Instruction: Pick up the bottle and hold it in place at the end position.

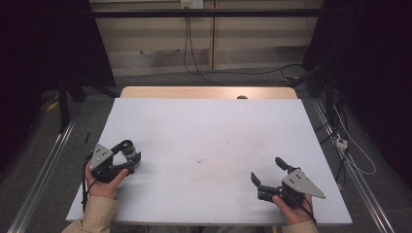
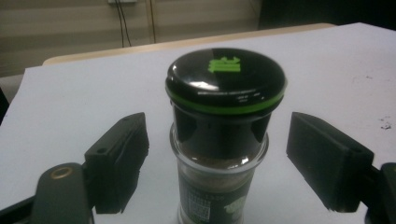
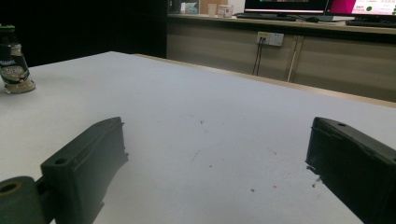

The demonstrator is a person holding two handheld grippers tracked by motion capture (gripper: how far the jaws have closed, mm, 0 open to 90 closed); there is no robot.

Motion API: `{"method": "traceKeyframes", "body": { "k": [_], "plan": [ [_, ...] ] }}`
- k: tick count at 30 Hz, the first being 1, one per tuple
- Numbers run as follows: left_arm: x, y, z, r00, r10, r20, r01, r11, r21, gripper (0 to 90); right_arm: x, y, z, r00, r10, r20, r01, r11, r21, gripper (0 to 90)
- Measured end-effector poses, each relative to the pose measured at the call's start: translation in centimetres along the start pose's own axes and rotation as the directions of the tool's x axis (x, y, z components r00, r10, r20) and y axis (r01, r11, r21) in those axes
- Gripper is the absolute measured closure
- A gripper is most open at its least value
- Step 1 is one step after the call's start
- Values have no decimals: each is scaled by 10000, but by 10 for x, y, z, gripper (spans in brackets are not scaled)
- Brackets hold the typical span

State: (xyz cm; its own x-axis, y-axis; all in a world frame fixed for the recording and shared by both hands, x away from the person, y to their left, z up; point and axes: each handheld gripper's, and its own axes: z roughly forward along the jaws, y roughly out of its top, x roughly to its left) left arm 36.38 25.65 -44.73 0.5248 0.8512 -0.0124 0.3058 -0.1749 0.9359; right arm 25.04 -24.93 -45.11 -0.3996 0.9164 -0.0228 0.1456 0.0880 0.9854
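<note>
A spice jar (image 2: 223, 140) with a black lid ringed in green stands upright on the white table (image 1: 209, 141), near its left edge. The left gripper (image 1: 130, 155) straddles the jar, one jaw on each side, both clear of the glass with gaps showing. The right gripper (image 1: 268, 171) rests well apart from the jar, toward the table's right corner, jaws spread wide with nothing between them.
</note>
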Motion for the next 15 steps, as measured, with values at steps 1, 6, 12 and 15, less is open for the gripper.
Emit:
{"method": "traceKeyframes", "body": {
  "k": [1,6,12,15],
  "plan": [
    [-1,0,1,10000,32,-27,-32,10000,71,232,0,0,0,10000,-4,-33,4,10000,-6,40],
    [0,-1,0,10000,-9,-52,10,9998,209,252,0,0,0,10000,6,-48,-6,10000,-20,40],
    [1,-4,1,9999,-153,-58,156,9988,462,300,1,0,1,10000,23,-60,-24,10000,-46,40],
    [1,-5,2,9998,-182,-98,187,9985,518,327,1,0,1,10000,0,-69,0,10000,-44,41]
  ]
}}
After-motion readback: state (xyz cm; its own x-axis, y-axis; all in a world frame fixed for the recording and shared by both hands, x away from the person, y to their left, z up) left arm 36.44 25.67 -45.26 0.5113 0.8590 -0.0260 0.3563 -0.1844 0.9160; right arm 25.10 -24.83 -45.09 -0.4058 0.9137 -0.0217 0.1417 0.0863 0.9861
